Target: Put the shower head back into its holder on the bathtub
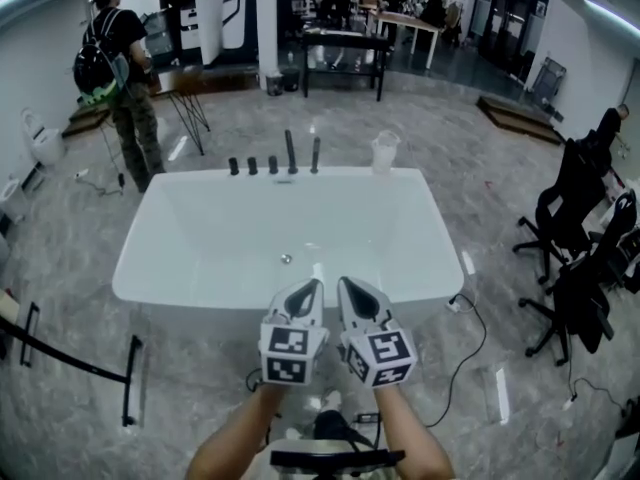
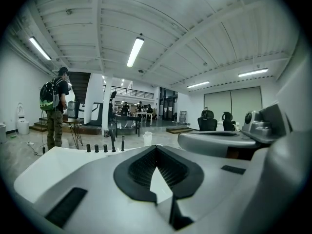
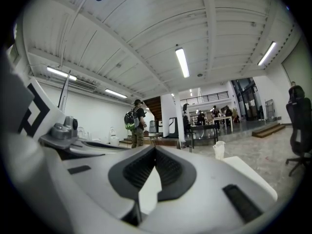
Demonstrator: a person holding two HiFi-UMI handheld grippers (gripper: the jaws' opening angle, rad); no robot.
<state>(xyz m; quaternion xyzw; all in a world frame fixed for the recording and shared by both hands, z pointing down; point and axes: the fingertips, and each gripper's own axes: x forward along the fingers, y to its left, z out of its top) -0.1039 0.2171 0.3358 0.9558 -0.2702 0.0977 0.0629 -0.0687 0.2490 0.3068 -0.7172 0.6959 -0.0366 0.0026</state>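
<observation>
Currently: the bathtub (image 1: 140,258) holds only its drain (image 1: 286,259). A row of dark fittings (image 1: 252,165) lines the far rim. At its right end, what looks like the shower head (image 1: 315,155) stands upright, apparently seated in its holder, though it's too small to confirm. Left gripper (image 1: 306,296) and right gripper (image 1: 356,294) hover side by side over the near rim, jaws pressed together, carrying nothing. Probably just parked, aimed at the fittings.
</observation>
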